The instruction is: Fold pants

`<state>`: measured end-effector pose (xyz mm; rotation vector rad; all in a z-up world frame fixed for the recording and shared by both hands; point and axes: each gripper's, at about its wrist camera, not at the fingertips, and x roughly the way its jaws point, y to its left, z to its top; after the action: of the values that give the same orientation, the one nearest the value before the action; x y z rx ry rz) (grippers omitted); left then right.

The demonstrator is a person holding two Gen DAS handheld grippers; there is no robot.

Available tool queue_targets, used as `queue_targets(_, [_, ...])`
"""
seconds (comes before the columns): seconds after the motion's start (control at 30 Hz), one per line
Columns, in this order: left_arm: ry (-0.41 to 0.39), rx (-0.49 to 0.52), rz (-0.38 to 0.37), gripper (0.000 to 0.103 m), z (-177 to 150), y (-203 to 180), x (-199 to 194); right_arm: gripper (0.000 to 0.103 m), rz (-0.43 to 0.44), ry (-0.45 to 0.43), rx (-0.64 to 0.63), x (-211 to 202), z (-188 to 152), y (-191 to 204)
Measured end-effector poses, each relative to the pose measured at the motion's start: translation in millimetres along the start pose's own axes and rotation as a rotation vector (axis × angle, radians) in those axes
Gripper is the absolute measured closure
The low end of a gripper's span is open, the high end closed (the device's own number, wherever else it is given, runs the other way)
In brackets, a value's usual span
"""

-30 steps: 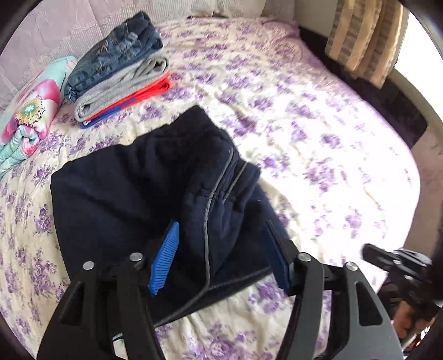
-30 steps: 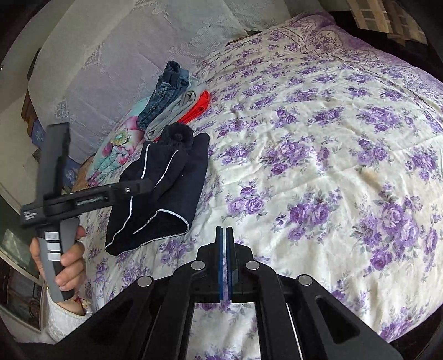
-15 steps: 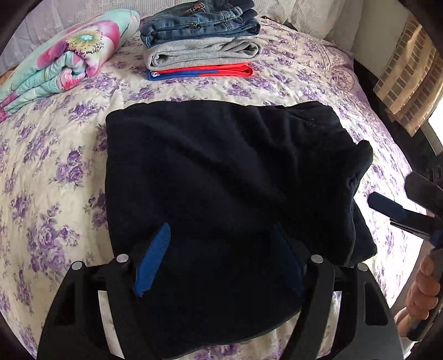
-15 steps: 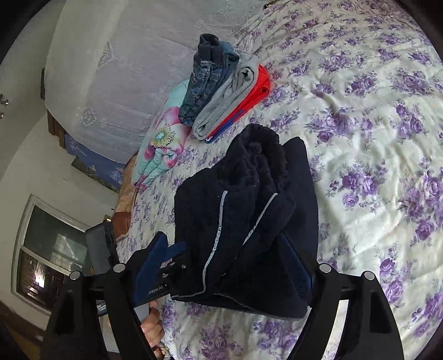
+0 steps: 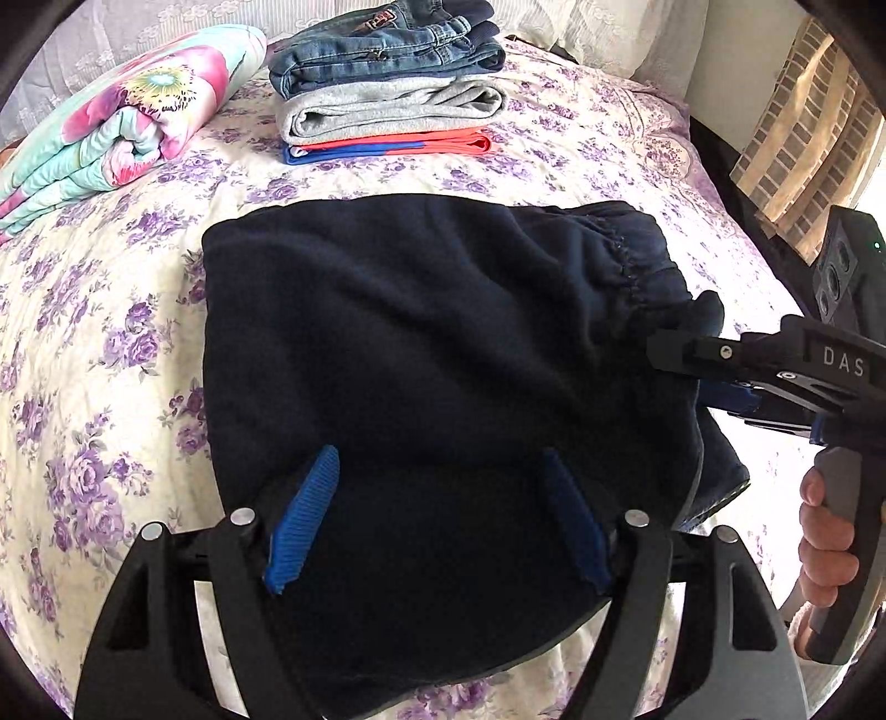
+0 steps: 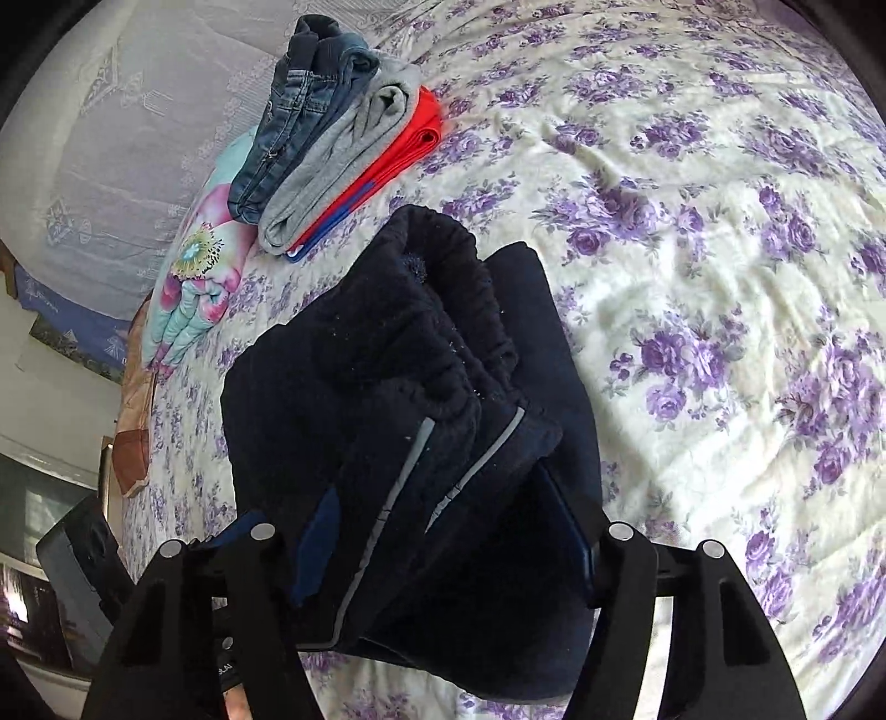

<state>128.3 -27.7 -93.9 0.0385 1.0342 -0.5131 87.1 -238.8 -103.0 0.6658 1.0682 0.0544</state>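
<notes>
With navy pants (image 5: 443, 343) folded mid-frame on floral bedsheet (image 5: 83, 332), both grippers spread.
Left gripper (image 5: 437, 515) fingers apart over pants; right gripper (image 6: 443, 531) fingers apart straddling waistband bundle.

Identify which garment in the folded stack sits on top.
The blue jeans top the stack, above the grey garment and the red-and-blue one at the bottom.

The folded pants (image 5: 443, 343) lie on the bed (image 5: 83, 332). Behind the pants sits a stack of folded clothes (image 5: 387, 94); left of that stack lies a rolled blanket (image 5: 127, 122).
</notes>
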Motion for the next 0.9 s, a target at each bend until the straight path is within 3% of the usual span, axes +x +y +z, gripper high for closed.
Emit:
queue_targets(0.07, [0.000,0.002,0.002,0.029,-1,-1,2,0.039,0.023,-0.008,0.020,3,1,-3])
queue_targets(0.17, [0.006,0.003,0.018,0.028,1,-3,5,0.062,0.023,-0.100,-0.049,7,1,5])
queue_targets(0.27, [0.005,-0.004,0.005,0.028,-1,0,1,0.071,0.063,-0.152,-0.038,-13,-13,9])
queue_targets(0.3, [0.002,-0.007,-0.002,0.028,-2,2,-2,0.090,0.089,-0.170,-0.032,-25,-18,12])
queue_targets(0.4, [0.001,-0.022,-0.053,0.028,-6,7,-12,0.089,0.149,-0.190,-0.021,-62,-38,16])
queue_targets(0.5, [0.004,-0.020,-0.063,0.028,-9,6,-12,0.089,0.056,-0.202,-0.041,-56,-50,15])
queue_targets(0.53, [0.015,-0.015,-0.049,0.028,-9,5,-6,0.089,0.032,-0.179,-0.022,-44,-50,7])
queue_targets(0.63, [0.022,0.035,0.004,0.014,-13,-7,14,0.089,0.014,-0.101,0.051,-5,-42,-18])
queue_targets(0.73, [0.003,0.082,0.106,0.015,-21,-25,8,0.087,0.022,-0.068,0.030,-4,-37,-17])
queue_targets(0.83, [-0.011,0.072,0.056,0.021,-31,-32,-16,0.071,-0.026,-0.076,-0.051,-28,-40,-7])
queue_targets(0.9, [-0.029,0.075,0.006,0.021,-41,-37,-29,0.068,-0.071,-0.137,-0.112,-52,-39,5])
